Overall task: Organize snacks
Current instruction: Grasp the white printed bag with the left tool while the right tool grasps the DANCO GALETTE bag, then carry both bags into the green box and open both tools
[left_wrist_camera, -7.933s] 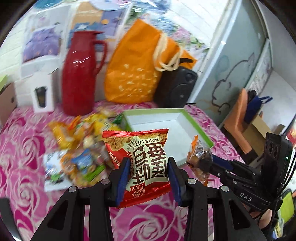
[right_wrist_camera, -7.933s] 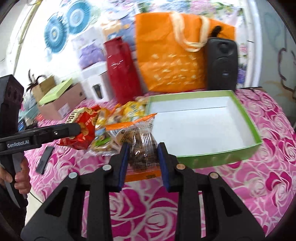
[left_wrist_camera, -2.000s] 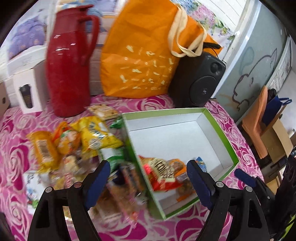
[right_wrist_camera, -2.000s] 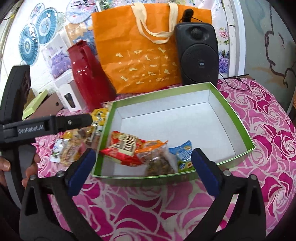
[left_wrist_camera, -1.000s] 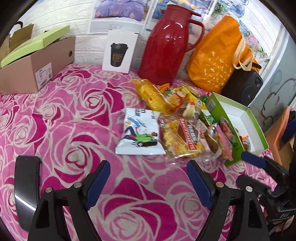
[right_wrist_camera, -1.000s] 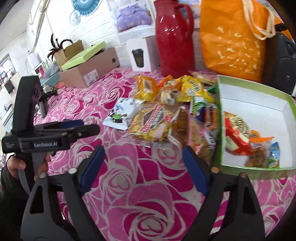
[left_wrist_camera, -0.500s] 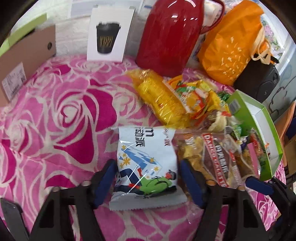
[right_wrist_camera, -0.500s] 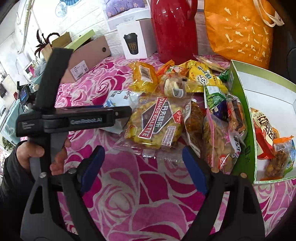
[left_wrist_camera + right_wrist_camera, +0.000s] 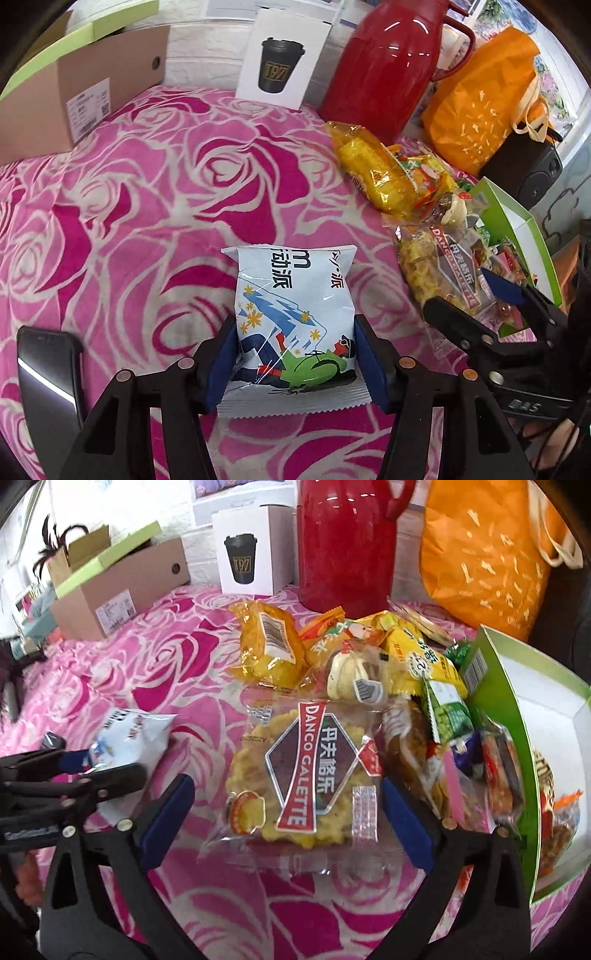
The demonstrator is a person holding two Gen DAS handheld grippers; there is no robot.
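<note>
Two claws are working over a desk (image 9: pixel 147 206) covered in a pink rose-print cloth. Nearest, the left claw (image 9: pixel 295 363) has its blue pads pressed on both sides of a white snack bag (image 9: pixel 295 317) with a cartoon skier on it, so it's clamped on that one, and the bag looks to be lying flat on the cloth. A dark phone (image 9: pixel 48 373) lies just off to its left.

The right claw (image 9: pixel 288 823) is spread wide open, one pad on either side of a clear DANCO GALETTE packet (image 9: pixel 306 775) full of yellow biscuits, not squeezing it as far as I can see.

Behind that packet sits the rest of the snack pile (image 9: pixel 354 661): yellow bags, a green pea pack, a few clear wrapped bits, all heaped against the left wall of the green box (image 9: pixel 495 686). A few snacks are already inside the box, at its near end.

Further back along the wall: a cardboard box (image 9: pixel 81 88), a white carton with a coffee cup printed on it (image 9: pixel 282 59), a tall red thermos (image 9: pixel 384 62), an orange tote bag (image 9: pixel 484 99) and a black speaker (image 9: pixel 532 173).
</note>
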